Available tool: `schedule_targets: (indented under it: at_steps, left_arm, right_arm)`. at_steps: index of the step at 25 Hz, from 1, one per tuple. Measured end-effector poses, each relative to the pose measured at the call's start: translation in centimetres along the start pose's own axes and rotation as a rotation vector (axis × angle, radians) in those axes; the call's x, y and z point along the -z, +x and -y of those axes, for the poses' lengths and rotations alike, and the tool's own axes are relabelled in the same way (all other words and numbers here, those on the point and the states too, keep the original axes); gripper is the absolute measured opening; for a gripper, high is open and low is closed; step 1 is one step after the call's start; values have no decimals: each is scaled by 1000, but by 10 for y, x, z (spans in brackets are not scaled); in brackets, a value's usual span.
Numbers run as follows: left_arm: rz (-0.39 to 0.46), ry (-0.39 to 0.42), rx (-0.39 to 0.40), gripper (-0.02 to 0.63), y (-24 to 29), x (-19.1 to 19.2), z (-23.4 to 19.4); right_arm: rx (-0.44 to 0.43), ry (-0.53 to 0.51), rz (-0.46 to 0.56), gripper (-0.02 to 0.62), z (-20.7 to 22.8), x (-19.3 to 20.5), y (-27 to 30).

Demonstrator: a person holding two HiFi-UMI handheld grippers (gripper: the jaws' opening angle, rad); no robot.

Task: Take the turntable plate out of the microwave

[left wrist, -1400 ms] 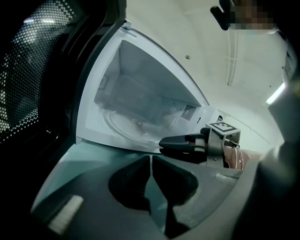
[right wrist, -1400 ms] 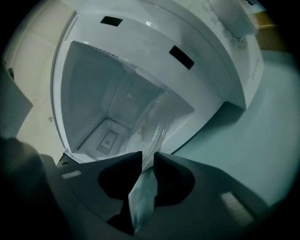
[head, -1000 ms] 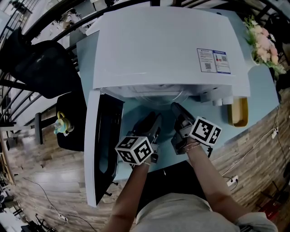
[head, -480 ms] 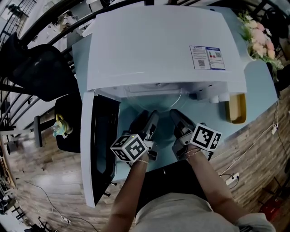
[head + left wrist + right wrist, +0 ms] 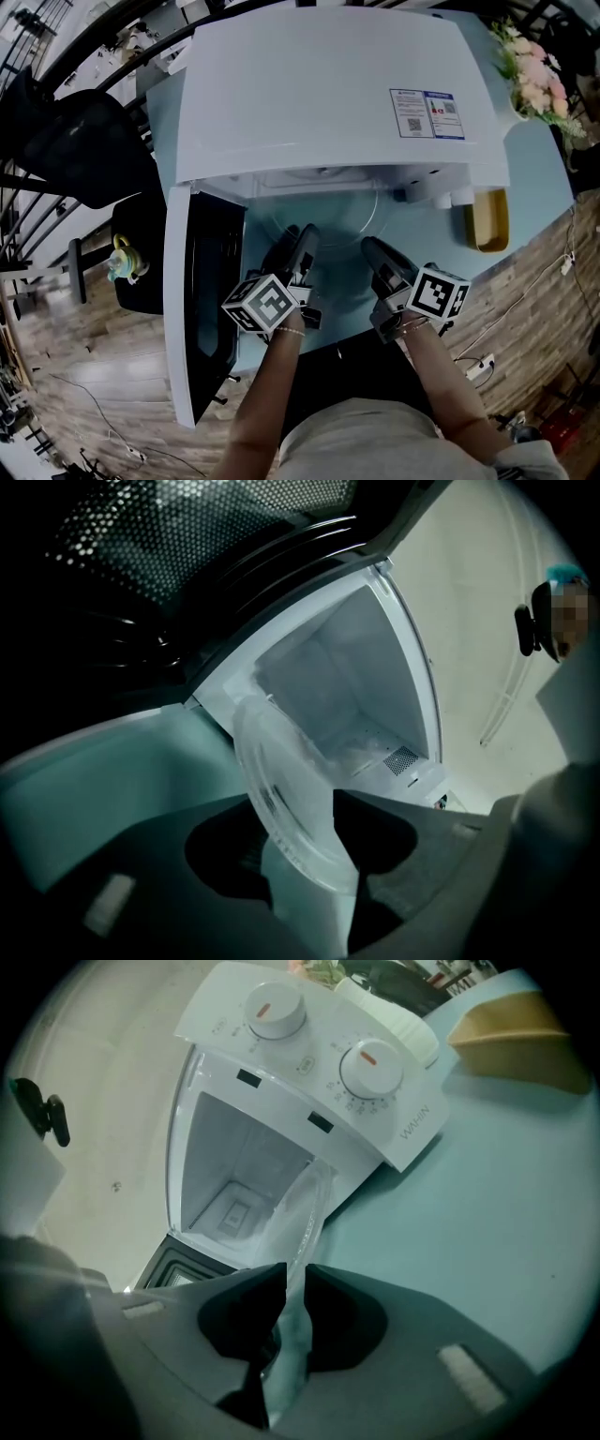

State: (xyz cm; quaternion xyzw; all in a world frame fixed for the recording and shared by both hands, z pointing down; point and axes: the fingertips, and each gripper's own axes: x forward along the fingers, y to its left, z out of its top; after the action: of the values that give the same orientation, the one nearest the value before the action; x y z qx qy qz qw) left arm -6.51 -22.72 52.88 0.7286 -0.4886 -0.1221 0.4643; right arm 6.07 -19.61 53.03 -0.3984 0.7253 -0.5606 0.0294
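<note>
The clear glass turntable plate (image 5: pixel 328 223) sticks halfway out of the open white microwave (image 5: pixel 328 84) above the teal table (image 5: pixel 530 178). My left gripper (image 5: pixel 305 234) holds the plate's near left rim and my right gripper (image 5: pixel 368 247) its near right rim. In the left gripper view the plate (image 5: pixel 281 780) runs slantwise between the jaws of that gripper (image 5: pixel 300 822), touching both. In the right gripper view the plate (image 5: pixel 302 1208) stands edge-on in the narrow gap of that gripper (image 5: pixel 296 1274), whose jaws have just been closing on it.
The microwave door (image 5: pixel 202 309) hangs open to the left, near my left arm. A yellow dish (image 5: pixel 492 220) lies at the microwave's right, with flowers (image 5: pixel 539 70) behind it. The control panel with two dials (image 5: pixel 361 1082) faces me. A black chair (image 5: pixel 84 141) stands off the table's left.
The plate has come further out of the microwave. Both grippers have drawn back toward me with it, the right one further, and the left gripper has rolled a little.
</note>
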Motion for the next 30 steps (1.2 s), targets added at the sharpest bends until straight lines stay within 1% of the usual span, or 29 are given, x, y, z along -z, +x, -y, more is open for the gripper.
schedule_targets:
  at_steps: [3, 10, 13, 15, 17, 20, 23, 28, 30]
  left_arm:
    - [-2, -21, 0, 204, -1, 0, -2]
    - [-17, -55, -1, 204, -5, 2, -1]
    - [-31, -98, -11, 202, -9, 13, -4]
    - [-23, -115, -16, 172, -12, 14, -5]
    - [-15, -106, -14, 130, -14, 11, -4]
    - [-33, -109, 1, 127, -15, 14, -3]
    - [-46, -135, 9, 123, -16, 18, -3]
    - [-73, -145, 24, 120, -20, 23, -1]
    - [-83, -148, 25, 120, -22, 24, 0]
  right_arm:
    - [14, 9, -17, 81, 4, 5, -7]
    - [-5, -11, -56, 83, 6, 18, -18]
    - [8, -20, -70, 84, 11, 21, -22]
    - [6, -7, -66, 86, 11, 20, -23]
    - [-14, -8, -59, 87, 9, 17, -22]
    - [-24, -40, -53, 95, 9, 14, -22]
    - [-17, -81, -39, 95, 9, 7, -19]
    - [-19, -130, -16, 161, 13, -11, -8]
    - [-26, -139, -19, 172, 15, -19, -2]
